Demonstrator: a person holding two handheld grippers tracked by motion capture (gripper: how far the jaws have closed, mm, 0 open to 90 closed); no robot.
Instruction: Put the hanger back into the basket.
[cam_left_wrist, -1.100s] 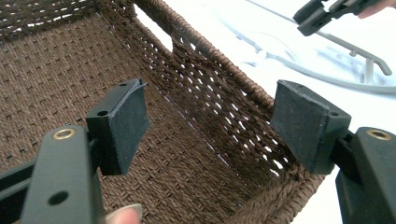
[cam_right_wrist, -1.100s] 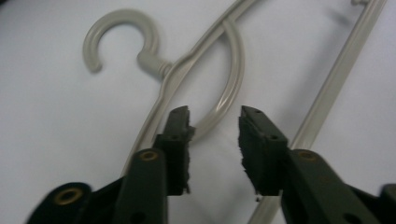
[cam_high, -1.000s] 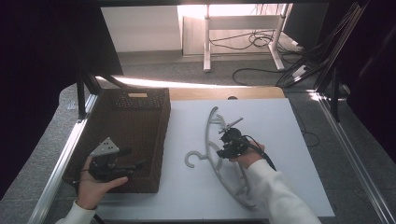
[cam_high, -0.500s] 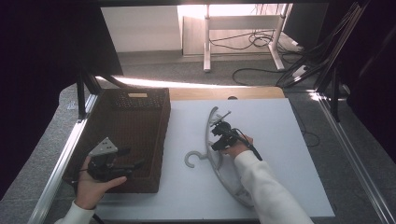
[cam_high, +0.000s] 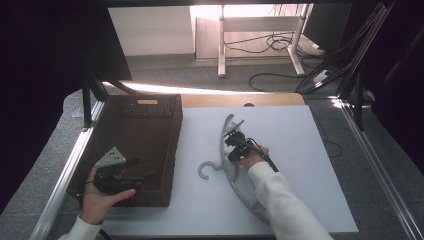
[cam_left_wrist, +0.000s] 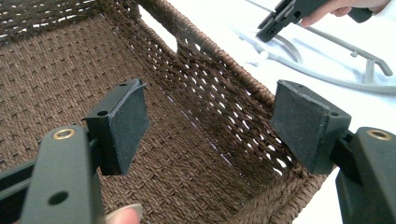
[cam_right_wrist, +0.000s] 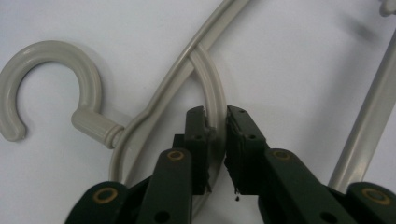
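Centre of the high view: a grey plastic hanger (cam_high: 235, 170), curved with a ribbed round hook, lies flat on the smooth white table (cam_high: 310, 190). The right gripper (cam_high: 231, 141) jaws, just closing, pinch its inner rib. Lower left: the left gripper (cam_high: 142, 170) gapes wide over the brown woven basket (cam_high: 145, 125).

Hanger (cam_high: 231, 167): we see grey plastic, curved | lies flat on the white table (cam_high: 310, 190) | hook (cam_right_wrist: 44, 79) faces the wicker basket (cam_high: 150, 145)
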